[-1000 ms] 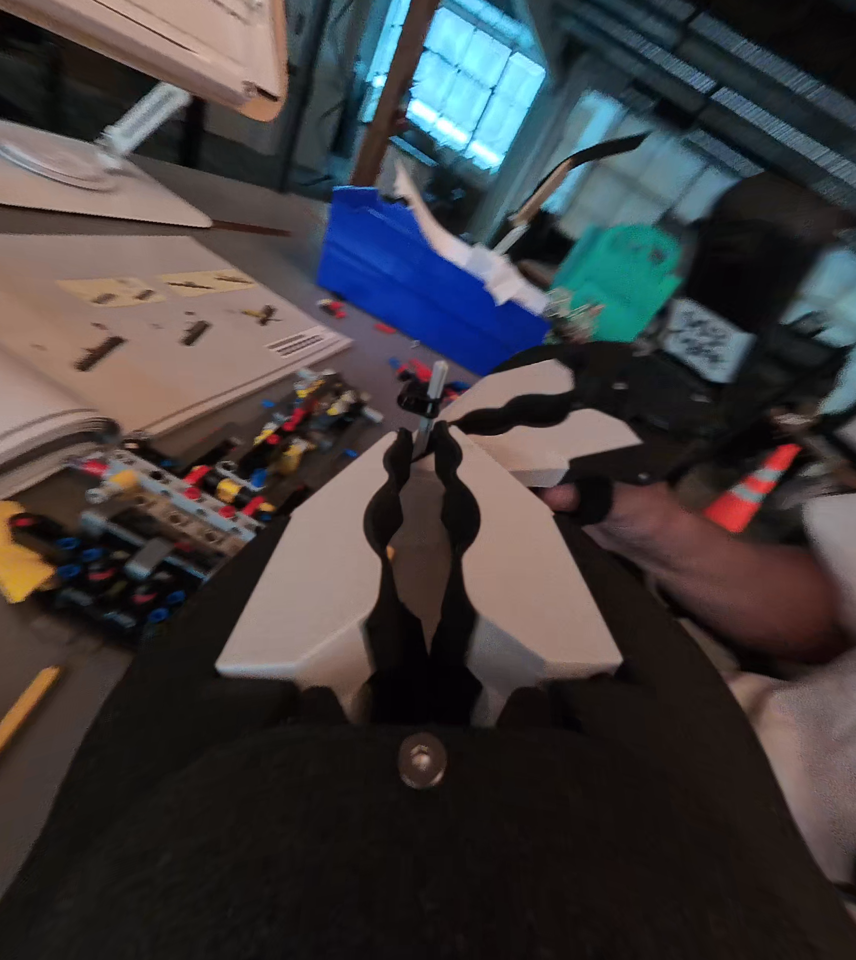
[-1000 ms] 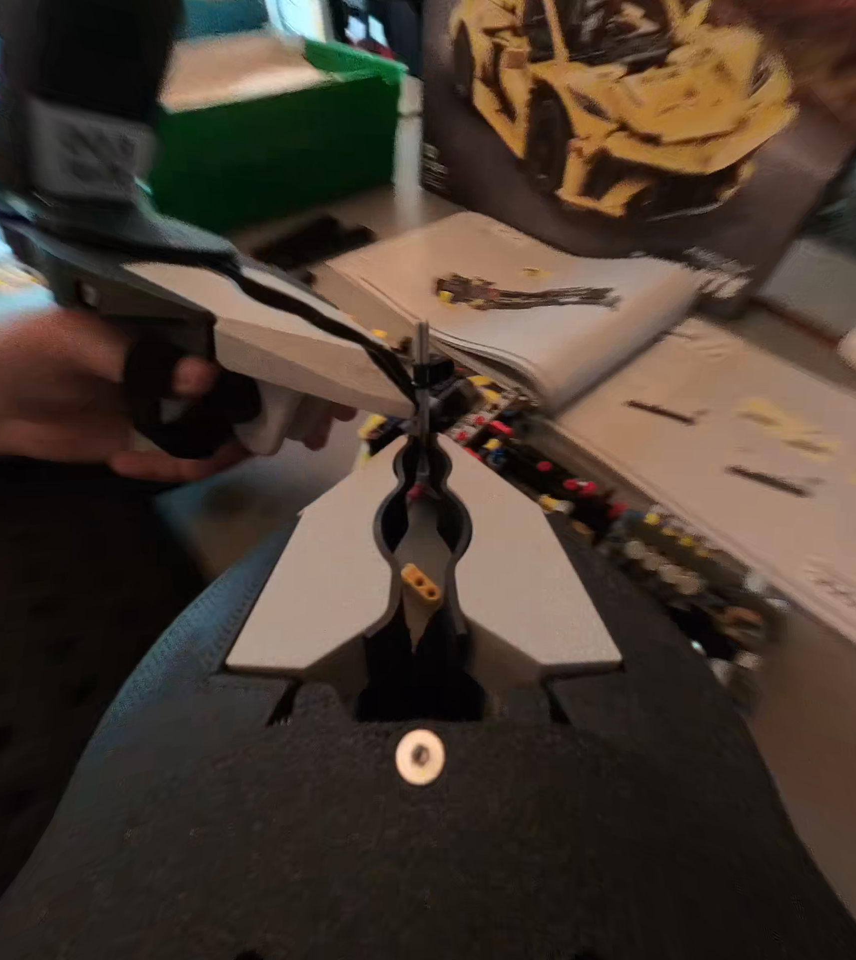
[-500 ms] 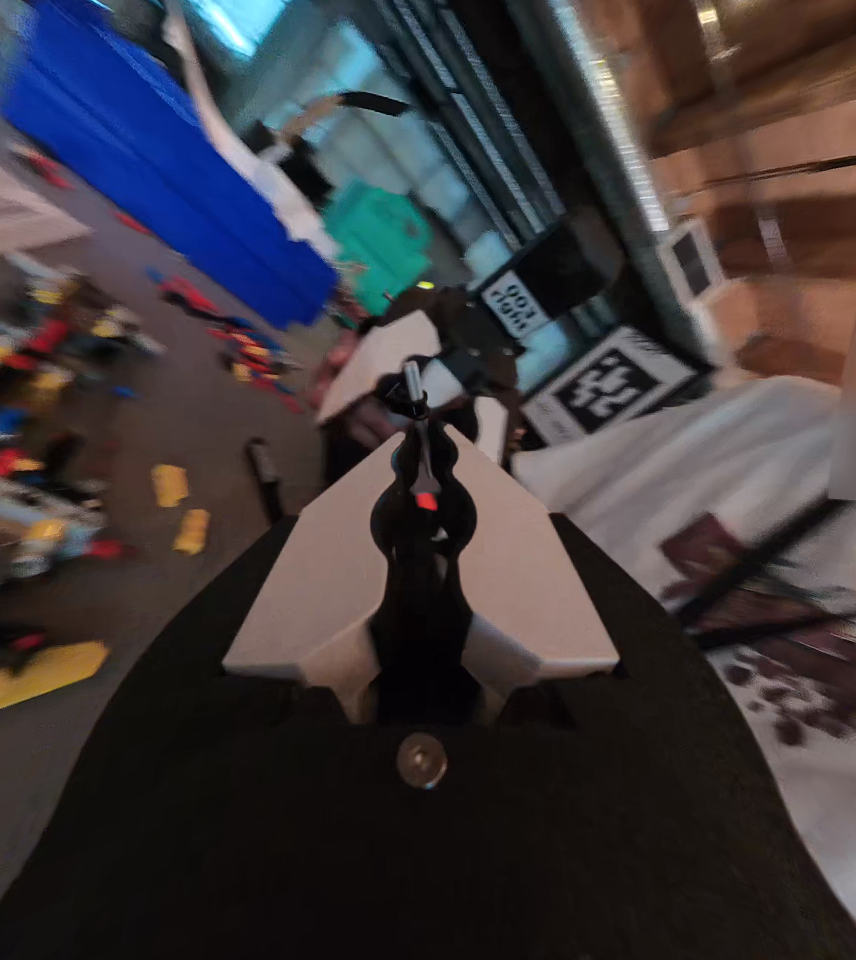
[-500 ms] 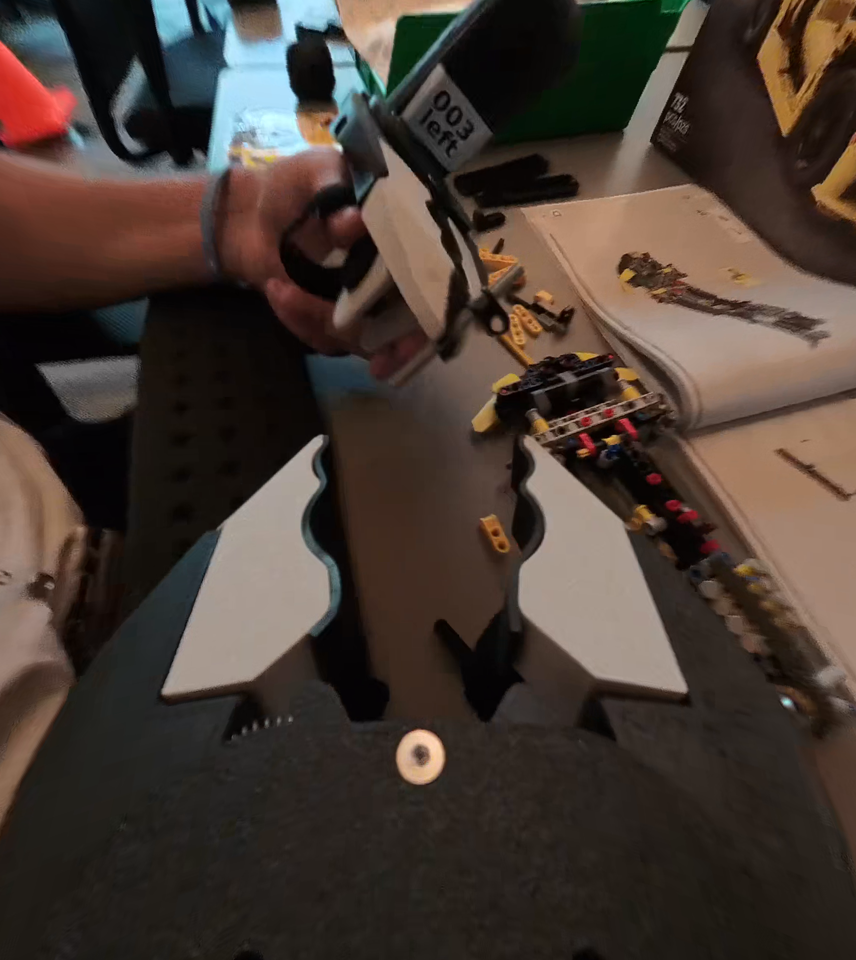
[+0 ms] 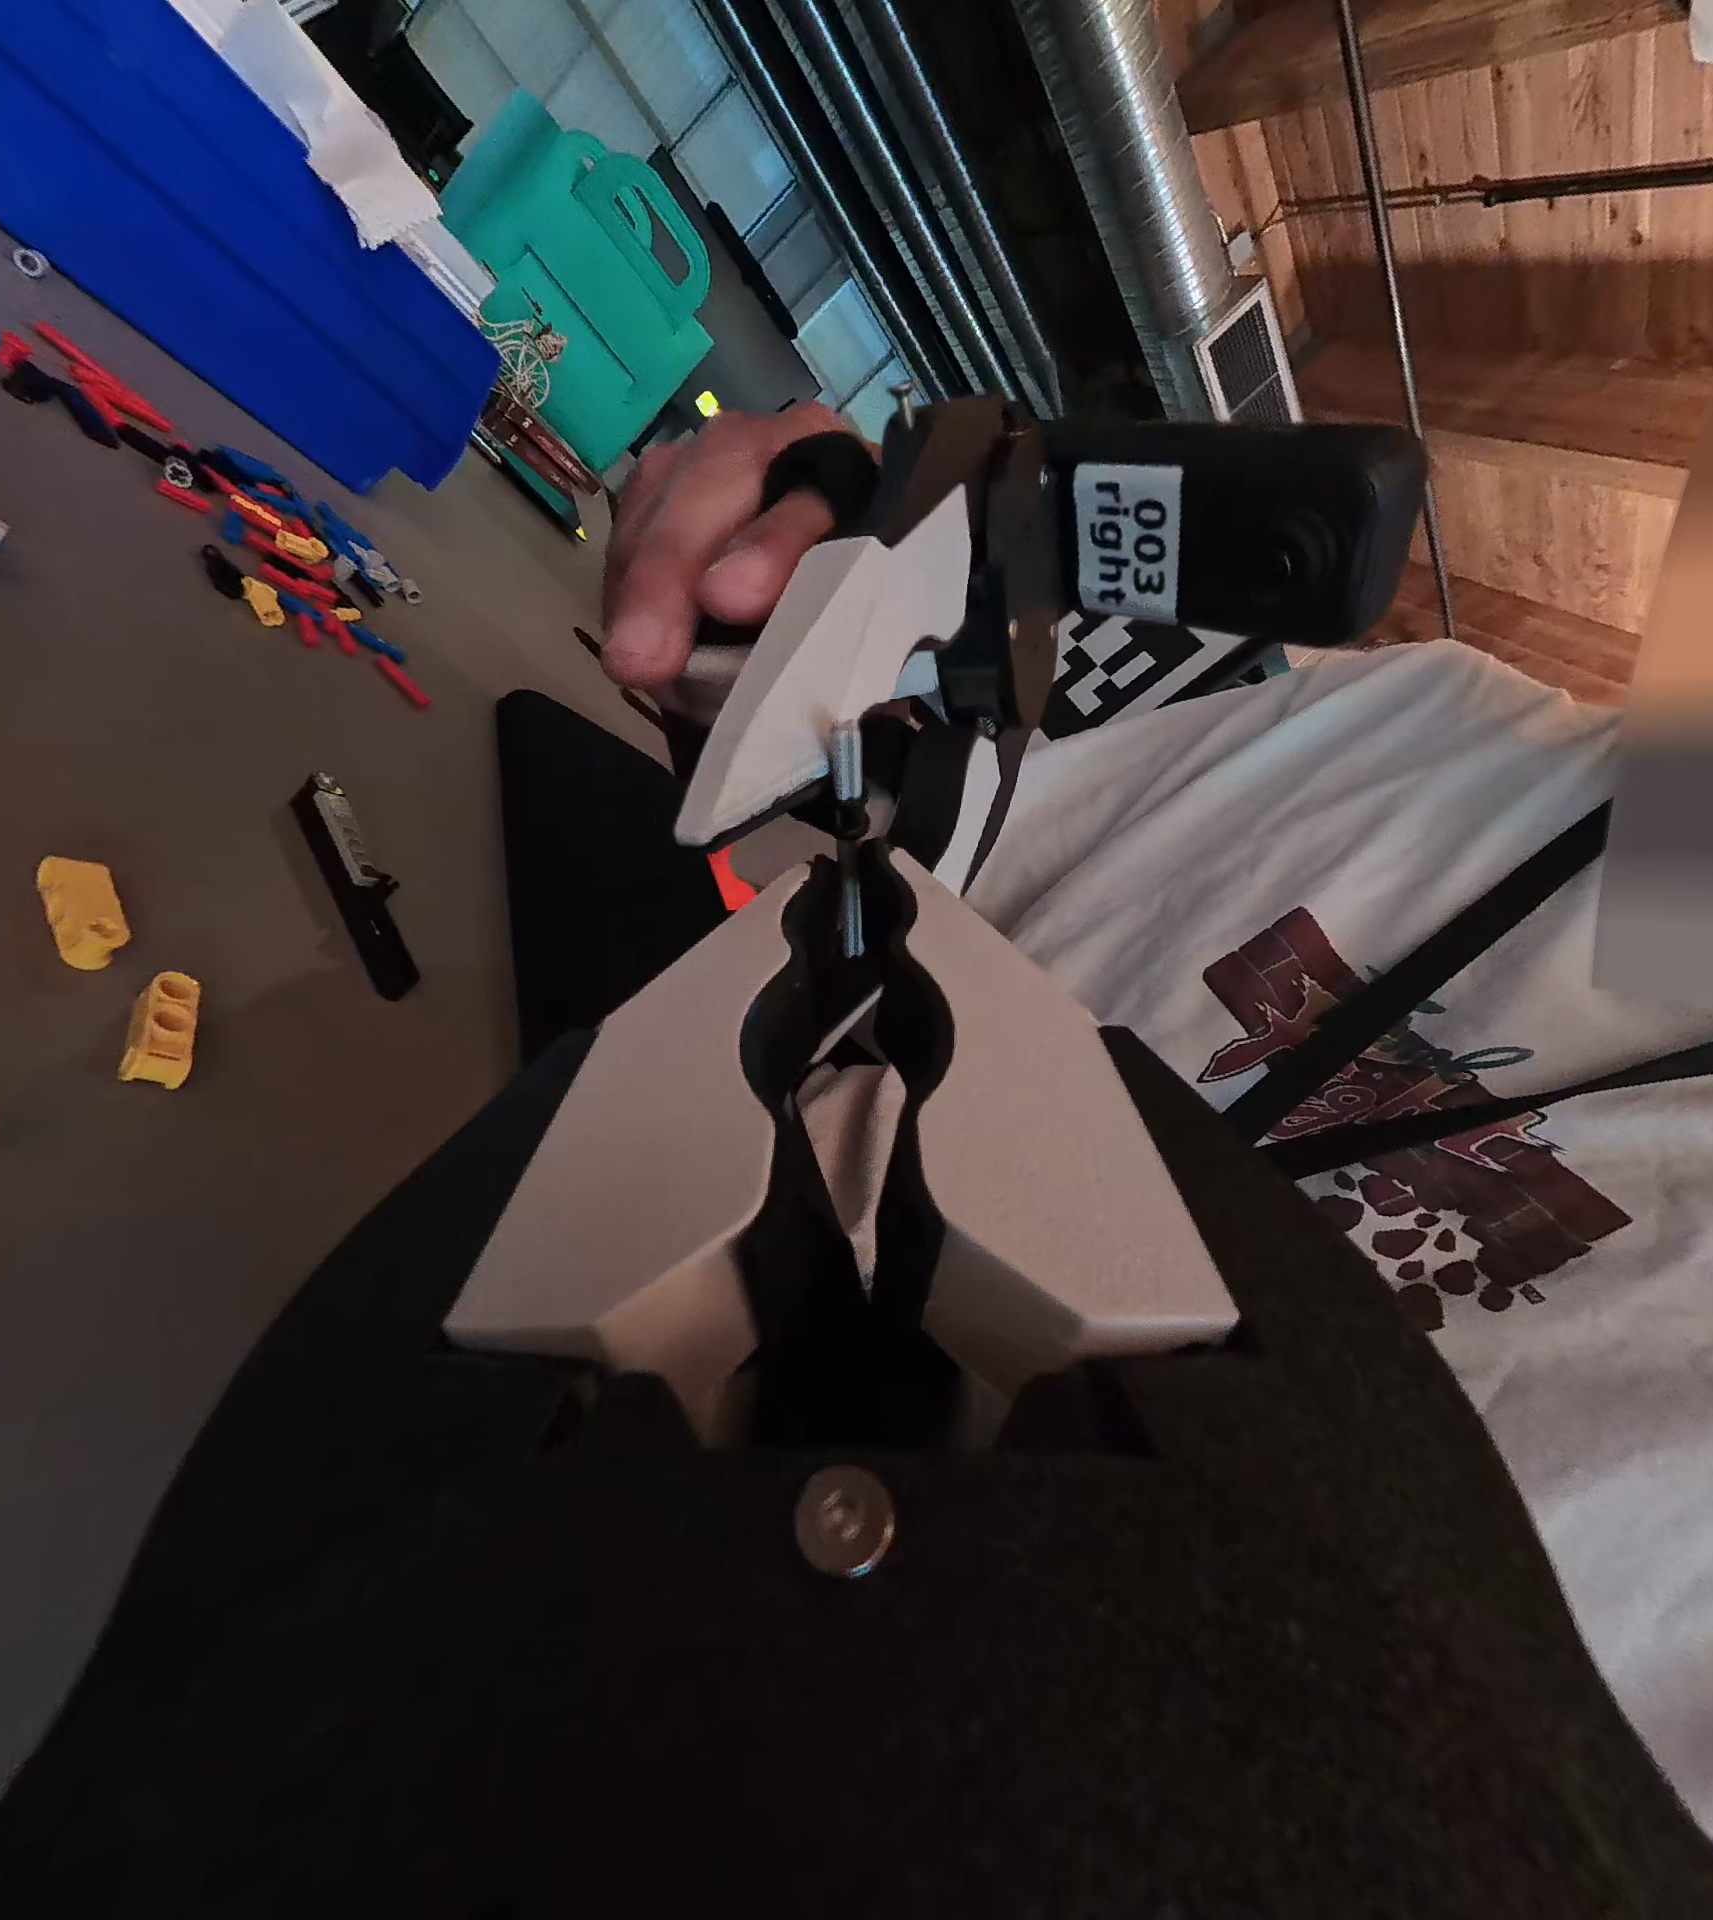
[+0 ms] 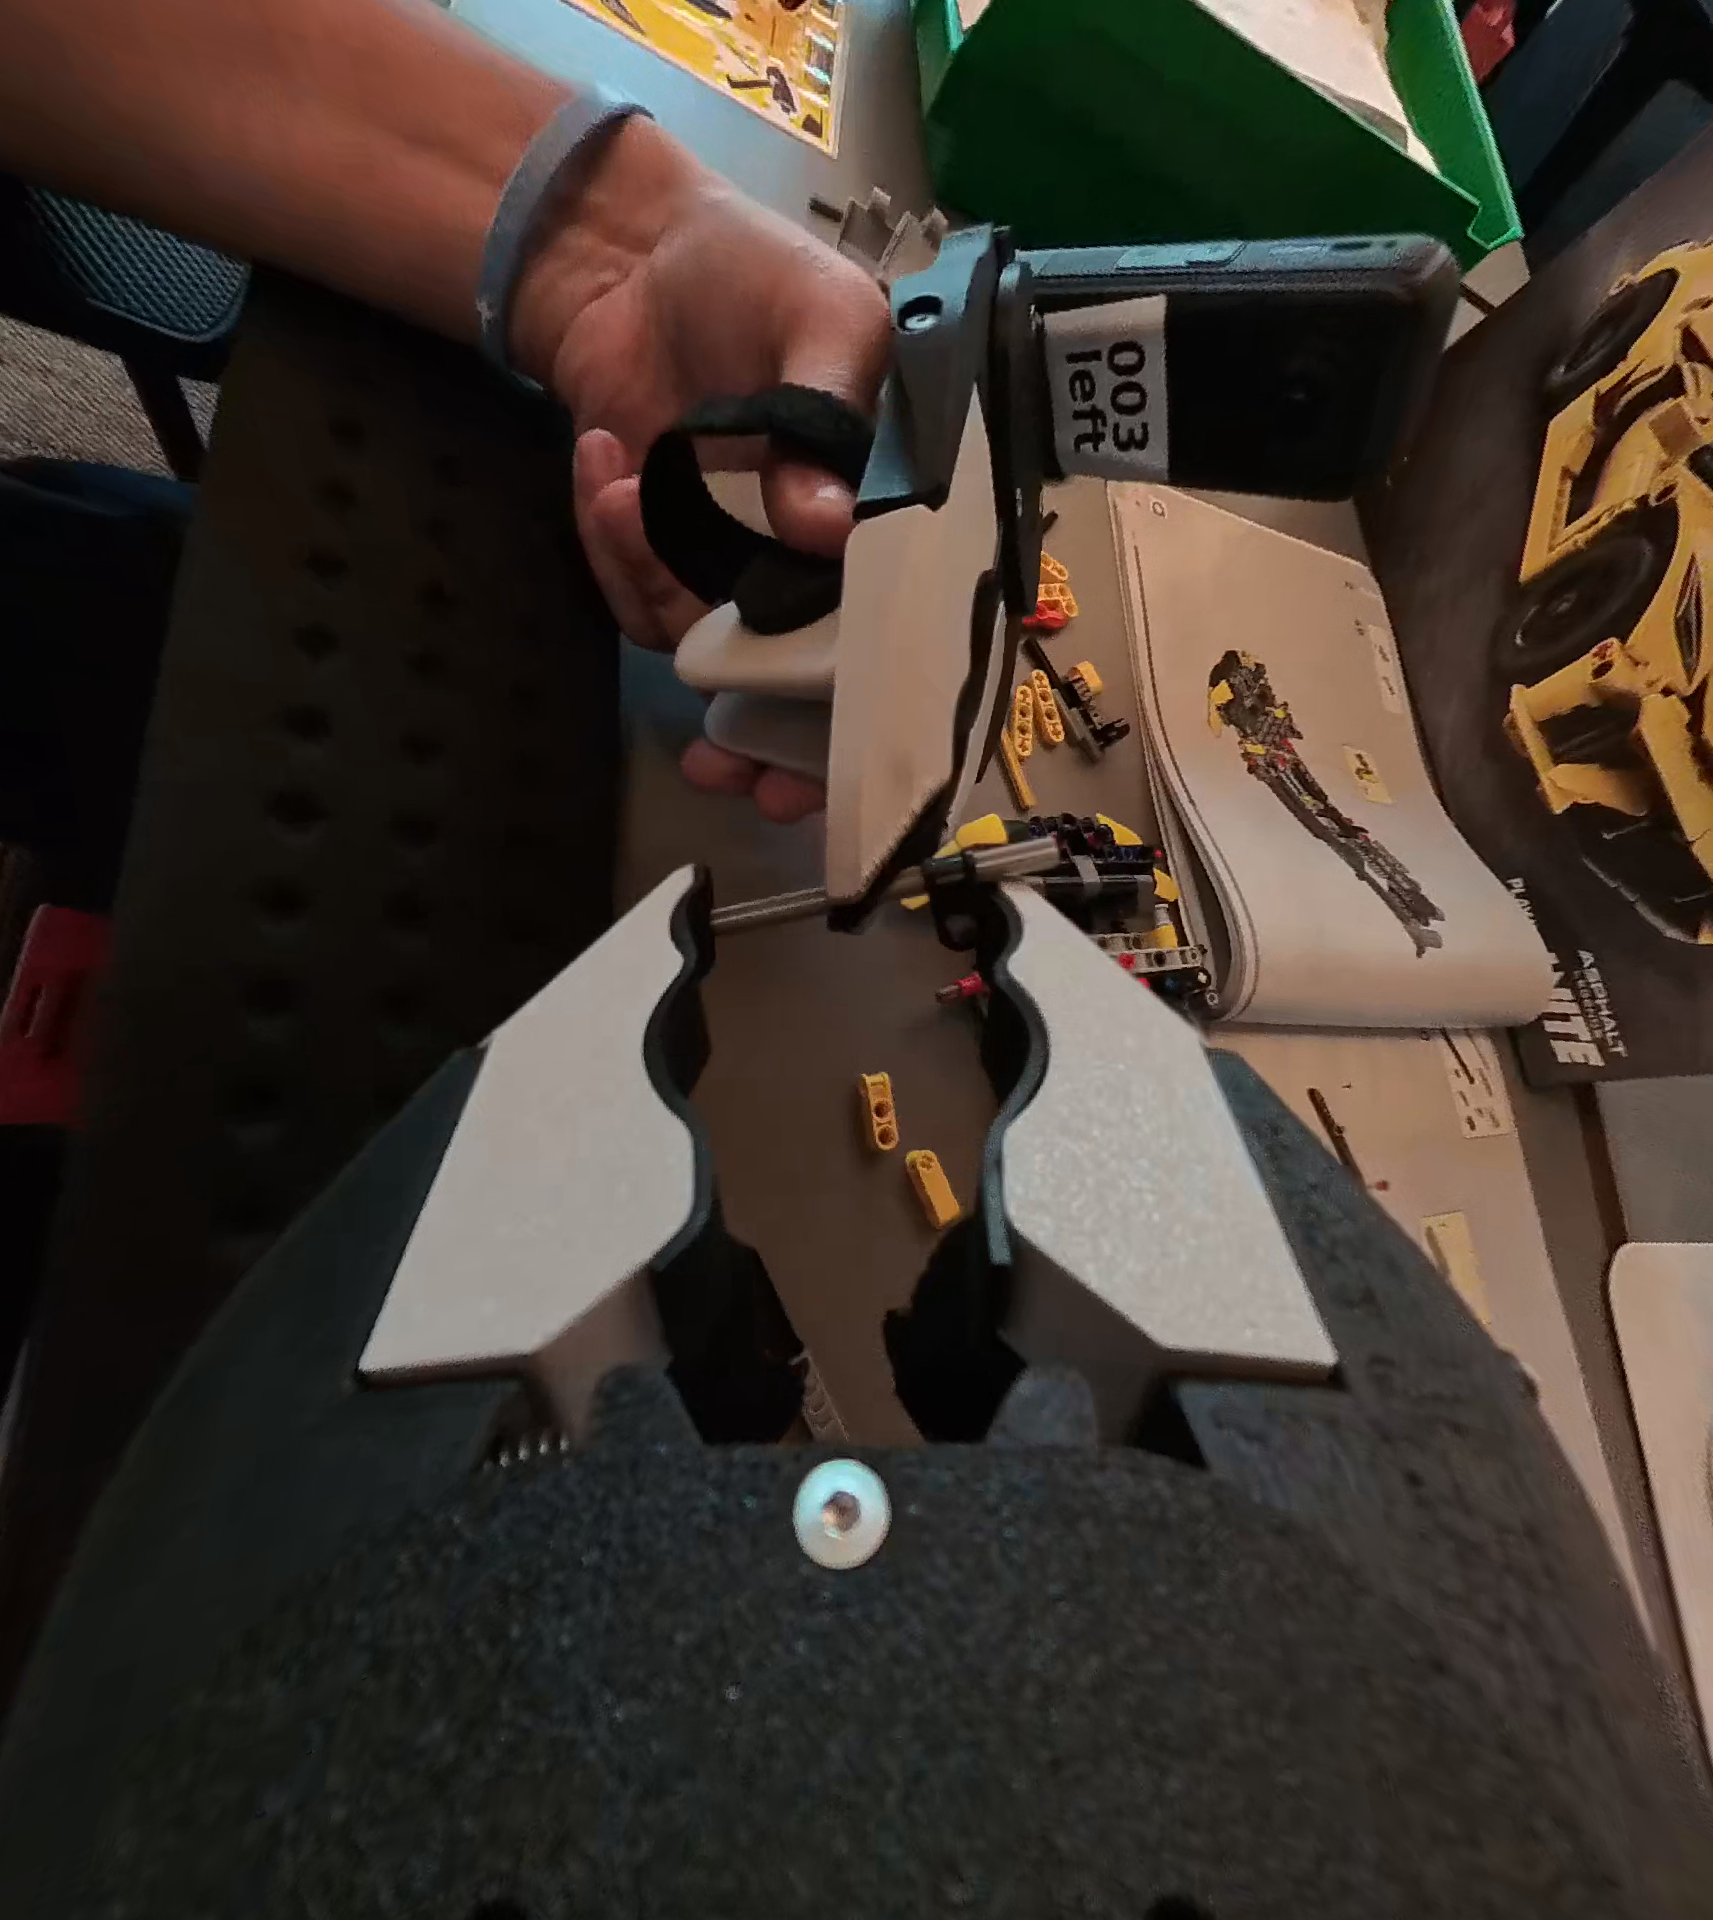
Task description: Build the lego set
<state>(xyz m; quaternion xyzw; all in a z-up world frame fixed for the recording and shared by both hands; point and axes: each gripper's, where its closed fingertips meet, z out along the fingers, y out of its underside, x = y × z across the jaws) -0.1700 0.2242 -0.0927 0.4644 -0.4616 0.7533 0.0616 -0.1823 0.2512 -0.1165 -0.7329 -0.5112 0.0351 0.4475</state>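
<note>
**Axle gripped, build barely begun**

Left view: left gripper (image 5: 850,883) clamps a grey axle (image 5: 847,831) at its tips; loose pieces litter the desk (image 5: 208,1091) leftward.

Right view: right gripper (image 6: 847,914) gapes empty; chassis (image 6: 1091,883) ahead looks only part-built.

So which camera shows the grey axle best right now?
The right wrist view: the grey axle lies side-on, full length, clamped by the left tongs. The left wrist view sees it nearly end-on between its own shut tips, foreshortened.
</note>
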